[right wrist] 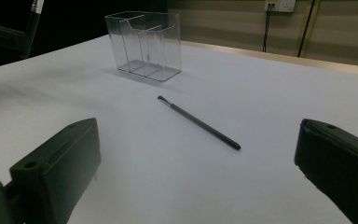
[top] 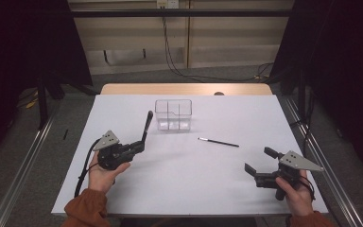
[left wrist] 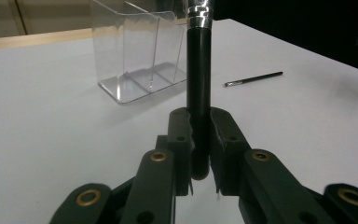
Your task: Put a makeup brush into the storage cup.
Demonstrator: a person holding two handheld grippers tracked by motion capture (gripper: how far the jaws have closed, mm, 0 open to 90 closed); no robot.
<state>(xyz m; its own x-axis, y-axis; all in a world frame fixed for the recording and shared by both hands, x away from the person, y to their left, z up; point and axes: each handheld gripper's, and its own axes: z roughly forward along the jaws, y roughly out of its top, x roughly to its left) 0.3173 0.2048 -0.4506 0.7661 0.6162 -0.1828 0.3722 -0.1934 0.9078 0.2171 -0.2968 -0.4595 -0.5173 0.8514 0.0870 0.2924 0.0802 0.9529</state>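
A thick black brush handle (top: pixel 147 125) with a silver ferrule (left wrist: pixel 199 11) stands up from my left gripper (top: pixel 139 145), which is shut on its lower end (left wrist: pixel 199 126) at the table's left. Just beyond it stands a clear plastic organizer (top: pixel 173 115) (left wrist: pixel 135 51) with several compartments. To the organizer's right, a thin black brush (top: pixel 219 142) (right wrist: pixel 198 122) lies flat on the white table. My right gripper (top: pixel 260 160) rests near the front right, jaws wide open and empty (right wrist: pixel 198 142), pointing toward the thin brush.
The white sheet (top: pixel 194 184) covers the table, with a wooden strip (top: pixel 184 89) bare at the far edge. Metal rails (top: pixel 23 165) run along the floor on both sides, and cables (top: pixel 179 71) hang behind the table.
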